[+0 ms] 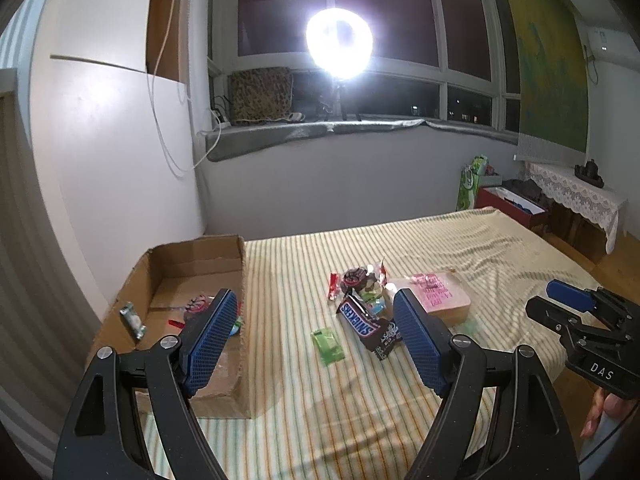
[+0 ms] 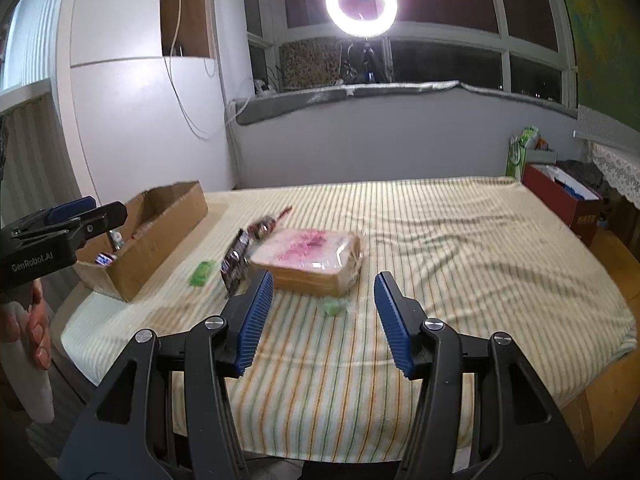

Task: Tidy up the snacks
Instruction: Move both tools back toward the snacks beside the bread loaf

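Hovering above the striped bed [image 1: 400, 420], the left tool [image 1: 316, 332] stands wide open with nothing between its blue pads; low in its own view, it frames the snack pile. The right tool [image 2: 324, 320] is open too, somewhat narrower, empty, and touches nothing; it sits at the bottom centre of its view, short of the bread pack [image 2: 312, 260].

The snacks lie mid-frame on the bed: a Snickers bar [image 1: 360, 316], a green sachet [image 1: 328, 346], a red stick [image 1: 333, 286] and some dark wrappers heaped beside the bread pack. The box [image 1: 200, 272] is at centre left, open, with a few items already inside.

The left view looks into the box and reads the Snickers label; the right view is blurred there, so the dark wrappers are probably the same ones. Only the right view shows a second green sachet [image 2: 335, 306] clearly, just in front of the bread pack, and a hand [image 2: 34, 332] at the left edge.
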Demonstrator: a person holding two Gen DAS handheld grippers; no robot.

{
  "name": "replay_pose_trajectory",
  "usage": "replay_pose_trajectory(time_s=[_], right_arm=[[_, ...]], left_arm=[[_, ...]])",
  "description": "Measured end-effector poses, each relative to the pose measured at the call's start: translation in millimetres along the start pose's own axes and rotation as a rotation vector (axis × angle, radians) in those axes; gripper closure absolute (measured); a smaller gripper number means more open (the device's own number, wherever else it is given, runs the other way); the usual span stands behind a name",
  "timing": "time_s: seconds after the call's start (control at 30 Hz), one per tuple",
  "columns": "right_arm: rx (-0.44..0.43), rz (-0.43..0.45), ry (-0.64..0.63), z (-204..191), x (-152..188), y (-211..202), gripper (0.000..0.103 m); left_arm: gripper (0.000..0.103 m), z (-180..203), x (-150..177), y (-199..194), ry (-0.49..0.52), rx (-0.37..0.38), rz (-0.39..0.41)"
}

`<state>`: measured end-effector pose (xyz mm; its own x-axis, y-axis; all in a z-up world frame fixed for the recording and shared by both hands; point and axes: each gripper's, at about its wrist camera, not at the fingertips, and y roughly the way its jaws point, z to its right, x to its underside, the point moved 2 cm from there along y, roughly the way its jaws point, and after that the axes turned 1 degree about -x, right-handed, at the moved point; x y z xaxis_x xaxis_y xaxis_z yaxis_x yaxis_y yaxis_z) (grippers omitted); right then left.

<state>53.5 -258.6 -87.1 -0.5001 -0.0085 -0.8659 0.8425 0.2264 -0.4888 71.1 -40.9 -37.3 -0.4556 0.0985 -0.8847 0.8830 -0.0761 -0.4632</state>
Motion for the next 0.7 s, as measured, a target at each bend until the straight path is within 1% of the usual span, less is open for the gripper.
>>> replay_pose_trajectory(time_s=[0.1,0.23,0.27,0.33,0.43,0.53,0.57,0.6,0.67,0.7], right_arm=[[0.016,-0.036,-0.015,1.6,15.3,14.4,0.048],[0.022,-0.107,-0.026,0.3,45.0,34.2,0.048],[0.021,-0.116,-0.026,0.6,49.7,36.4,0.048],[0.024,-0.134,-0.029,0.3,58.4,41.2,0.048],[0.033,-0.124,-0.042,-1.0,60.0,41.4,0.048],[0.037,-0.128,-0.042,-0.4,56.9,45.4,0.047],[0.037,-0.131,-0.046,-0.4,55.9,47.0,0.041],[0.035,-0.133,-0.050,-0.7,54.6,48.5,0.029],[0.039,-0.140,-0.059,-1.1,51.9,53.5,0.019],[0.046,-0.143,-0.063,-1.3,50.3,56.4,0.019]], left_arm=[[0.023,3.3,12.0,13.9,-0.011,0.008,-0.035],[0.023,5.9,47.4,39.7,-0.021,0.006,-0.125],[0.023,5.9,61.2,47.3,-0.027,0.002,-0.158],[0.023,4.9,78.3,53.9,-0.044,0.001,-0.196],[0.023,2.1,91.9,57.8,-0.066,-0.003,-0.215],[0.023,-0.8,92.5,61.1,-0.075,-0.018,-0.210],[0.023,-1.8,91.3,62.3,-0.079,-0.021,-0.211],[0.023,-2.7,89.4,64.7,-0.084,-0.027,-0.215],[0.023,-4.5,85.1,69.7,-0.095,-0.041,-0.223],[0.023,-5.3,82.3,73.4,-0.102,-0.049,-0.229]])
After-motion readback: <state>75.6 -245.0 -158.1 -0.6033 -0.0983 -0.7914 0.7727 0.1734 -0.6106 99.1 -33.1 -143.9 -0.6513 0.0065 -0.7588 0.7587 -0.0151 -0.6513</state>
